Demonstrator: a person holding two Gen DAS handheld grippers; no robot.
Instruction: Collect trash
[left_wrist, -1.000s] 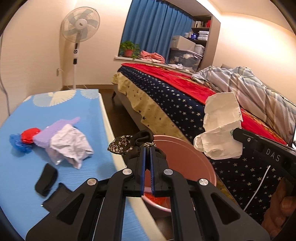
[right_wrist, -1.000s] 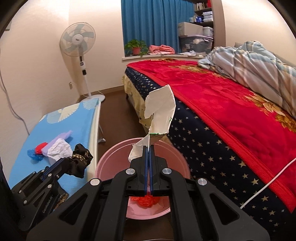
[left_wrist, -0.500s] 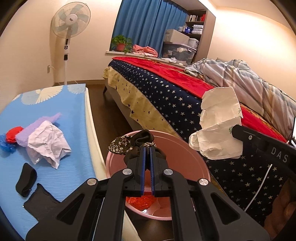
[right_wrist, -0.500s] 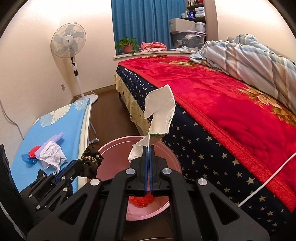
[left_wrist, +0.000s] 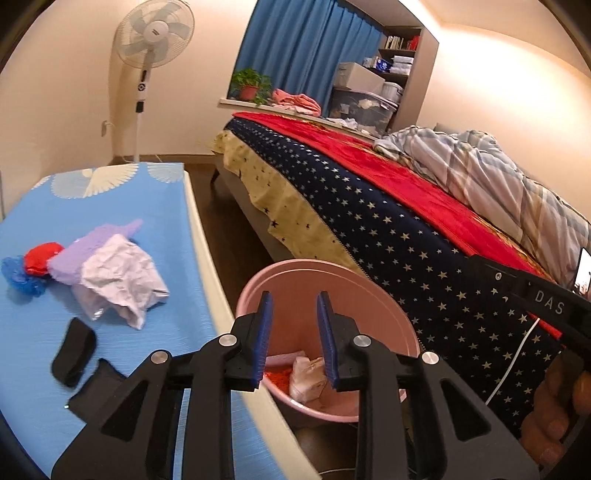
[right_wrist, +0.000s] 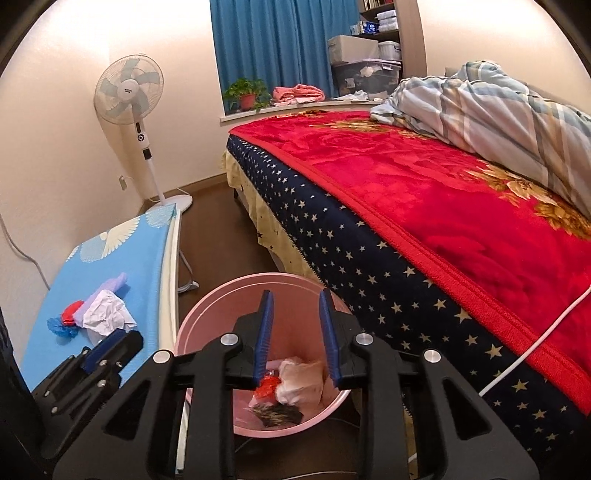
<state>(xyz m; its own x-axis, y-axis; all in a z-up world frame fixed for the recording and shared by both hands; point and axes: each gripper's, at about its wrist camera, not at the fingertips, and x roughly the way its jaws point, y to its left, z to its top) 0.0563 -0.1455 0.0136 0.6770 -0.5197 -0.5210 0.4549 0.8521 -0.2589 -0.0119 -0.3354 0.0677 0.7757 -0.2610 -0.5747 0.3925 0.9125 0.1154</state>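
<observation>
On the blue board (left_wrist: 110, 206) at nine o'clock of the left wrist view, the remaining trash lies in a cluster: a blue scrap (left_wrist: 16, 275), a red wad (left_wrist: 40, 256), a lilac piece (left_wrist: 92, 240) and a crumpled white paper (left_wrist: 122, 280), all touching or overlapping. Nearer, at eight o'clock, two black items (left_wrist: 74, 350) lie apart from that cluster; whether they are trash I cannot tell.

The left gripper (left_wrist: 293, 338) hangs over the pink bucket (left_wrist: 369, 284) at six o'clock, jaws apart and empty. The right gripper (right_wrist: 295, 339) does likewise in its own view, jaws spread, nothing between them. Inside the bucket sit a white paper bag (right_wrist: 299, 380), a red scrap (right_wrist: 266, 387) and a dark patterned cloth (right_wrist: 277, 415).

Risks from here, as I judge them: the overlapping cluster could come up only partly, the paper dragging the lilac piece off the board's edge onto the floor. The bucket stands just beside the board, so a low swing could knock its rim and tip it.
</observation>
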